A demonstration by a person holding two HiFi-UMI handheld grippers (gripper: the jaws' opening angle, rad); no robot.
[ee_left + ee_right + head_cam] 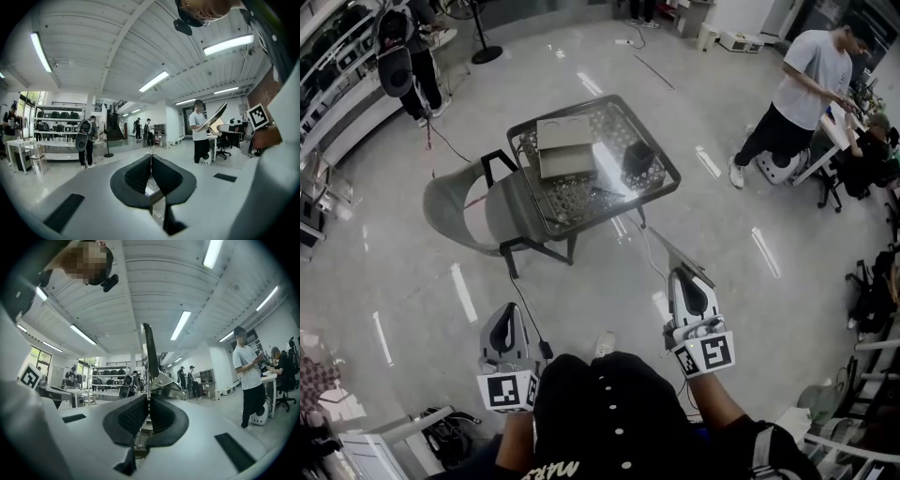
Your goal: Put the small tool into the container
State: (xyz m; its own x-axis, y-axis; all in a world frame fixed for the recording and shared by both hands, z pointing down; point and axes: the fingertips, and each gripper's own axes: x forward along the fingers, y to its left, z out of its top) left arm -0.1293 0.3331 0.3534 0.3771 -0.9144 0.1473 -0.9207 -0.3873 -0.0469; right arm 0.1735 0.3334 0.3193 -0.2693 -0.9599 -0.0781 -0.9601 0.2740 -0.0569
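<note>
I'm clamping R gripper (149,398) tight on the small tool (150,352). L gripper (151,158) closed, empty. Best holding blade steady approaching table (661,150).

We are looking into a big open-plan lab or workshop hall. Long strip lights (153,81) are glowing on a ribbed white ceiling, and a polished floor (750,281) is reflecting them. Racks of shelving (58,133) are lining one wall. A person (802,84) is working at a desk (834,131) beside office chairs (224,143), and a staircase (116,131) is rising at the back.
</note>
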